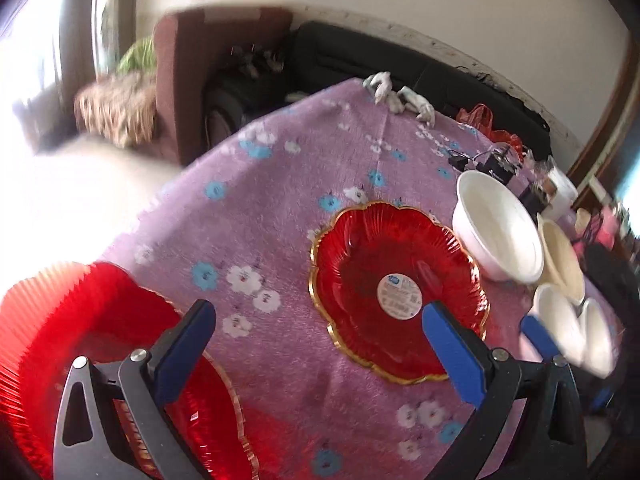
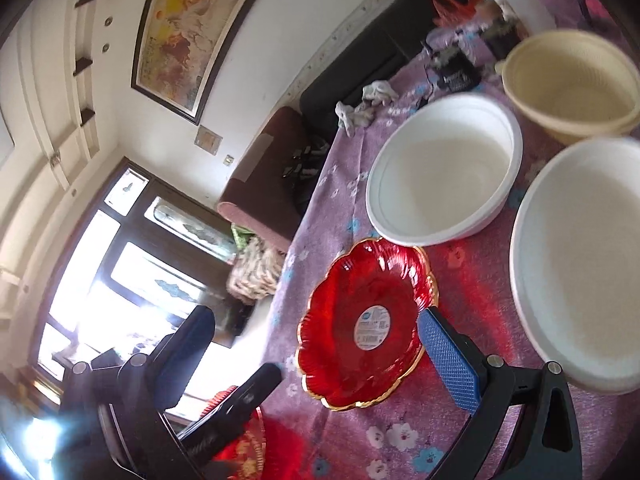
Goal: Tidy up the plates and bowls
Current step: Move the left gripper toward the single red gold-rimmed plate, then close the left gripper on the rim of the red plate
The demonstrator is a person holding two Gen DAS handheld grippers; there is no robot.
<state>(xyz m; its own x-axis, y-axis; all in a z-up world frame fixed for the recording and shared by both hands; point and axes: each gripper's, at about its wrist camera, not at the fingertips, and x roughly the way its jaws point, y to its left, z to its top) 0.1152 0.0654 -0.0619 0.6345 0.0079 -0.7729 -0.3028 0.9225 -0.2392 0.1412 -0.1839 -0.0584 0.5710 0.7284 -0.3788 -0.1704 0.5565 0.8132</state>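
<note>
2 red plates (image 1: 396, 292) (image 1: 100, 360), 2 white bowls (image 2: 444, 168) (image 2: 580, 260), 1 cream bowl (image 2: 572, 84)

round label (image 1: 399, 294) on red plate (image 1: 360, 264): print unreadable.

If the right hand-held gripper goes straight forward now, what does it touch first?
Probably the red flower-shaped plate lying on the purple tablecloth: it sits between the open fingers of the right hand-held gripper. Depth is unclear.
</note>
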